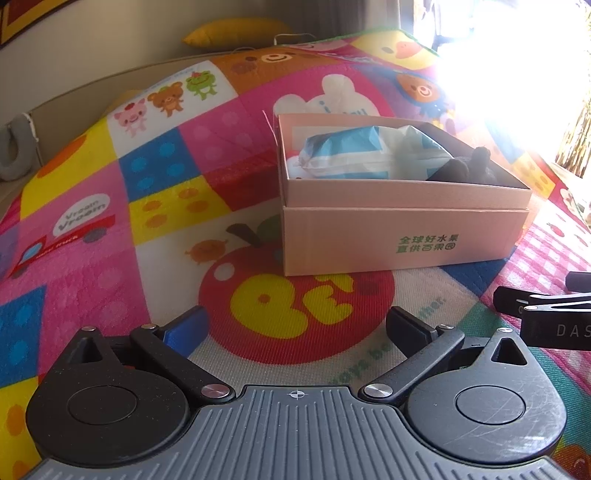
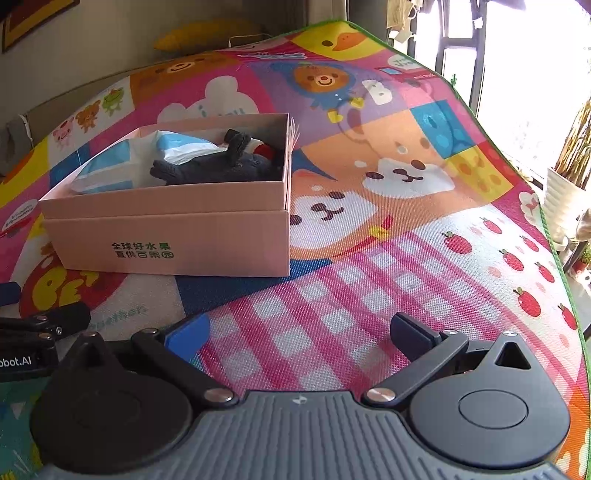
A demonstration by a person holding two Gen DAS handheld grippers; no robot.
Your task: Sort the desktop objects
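A pink cardboard box (image 1: pixel 402 236) with green print stands open on a colourful cartoon play mat (image 1: pixel 110 221). Inside lie a blue-and-white soft pack (image 1: pixel 354 155) and a dark grey plush toy (image 1: pixel 465 170). The right wrist view shows the same box (image 2: pixel 166 240), pack (image 2: pixel 184 146) and plush toy (image 2: pixel 218 166). My left gripper (image 1: pixel 297 326) is open and empty, low over the mat in front of the box. My right gripper (image 2: pixel 299 332) is open and empty, to the right of the box. The right gripper's side (image 1: pixel 546 314) shows at the left view's right edge.
A yellow cushion (image 1: pixel 236 31) lies behind the mat by the wall. A bright window (image 2: pixel 517 74) and a white planter (image 2: pixel 561 206) are at the right, past the mat's green edge (image 2: pixel 546 221). The left gripper (image 2: pixel 33 332) shows at the right view's left edge.
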